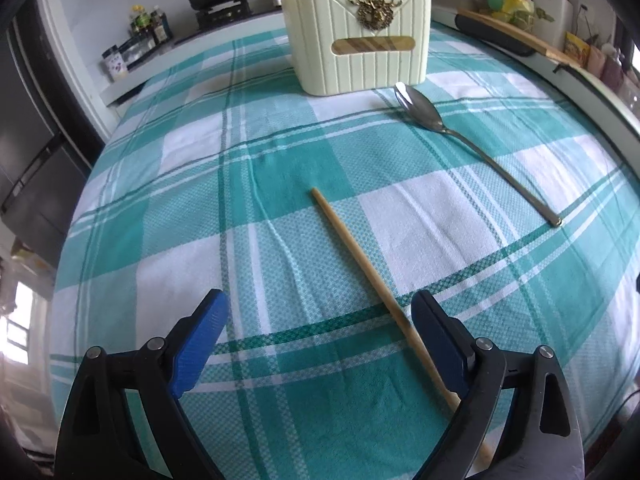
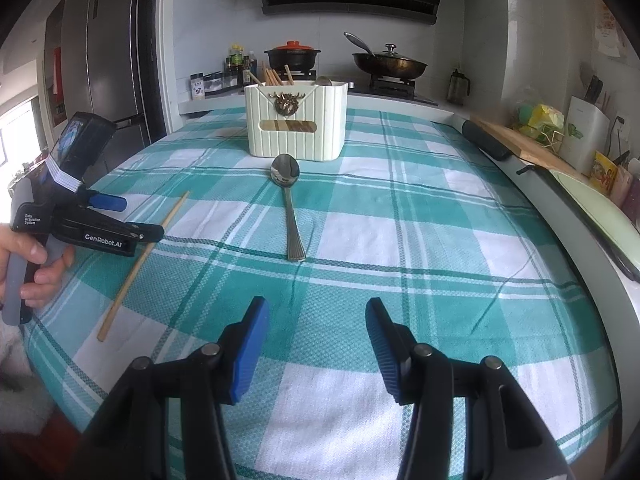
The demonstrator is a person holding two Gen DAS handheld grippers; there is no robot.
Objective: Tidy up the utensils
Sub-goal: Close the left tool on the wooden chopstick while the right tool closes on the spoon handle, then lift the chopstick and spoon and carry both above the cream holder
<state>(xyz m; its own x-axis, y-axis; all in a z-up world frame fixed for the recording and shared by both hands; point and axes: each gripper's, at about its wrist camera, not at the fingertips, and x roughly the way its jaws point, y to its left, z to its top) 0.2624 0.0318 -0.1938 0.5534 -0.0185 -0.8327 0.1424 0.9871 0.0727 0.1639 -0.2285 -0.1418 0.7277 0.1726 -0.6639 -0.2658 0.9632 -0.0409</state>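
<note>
A single wooden chopstick (image 1: 360, 264) lies on the green-and-white checked cloth (image 1: 240, 208), running under the right finger of my left gripper (image 1: 320, 312), which is open and holds nothing. A metal spoon (image 1: 448, 128) lies bowl-first toward the cream utensil holder (image 1: 360, 48), which has several chopsticks standing in it. In the right wrist view the spoon (image 2: 289, 200) lies straight ahead of my right gripper (image 2: 316, 316), open and empty above the cloth. The chopstick (image 2: 140, 264) lies to the left, under the left gripper (image 2: 132, 218) held by a hand. The holder (image 2: 295, 120) stands behind the spoon.
A stove with a black pot (image 2: 294, 56) and a frying pan (image 2: 390, 64) runs along the back counter. Bottles (image 2: 238, 66) stand at the back left. A cutting board (image 2: 516, 138) and a dark roll (image 2: 486, 140) sit along the table's right edge. A fridge (image 2: 104, 48) stands left.
</note>
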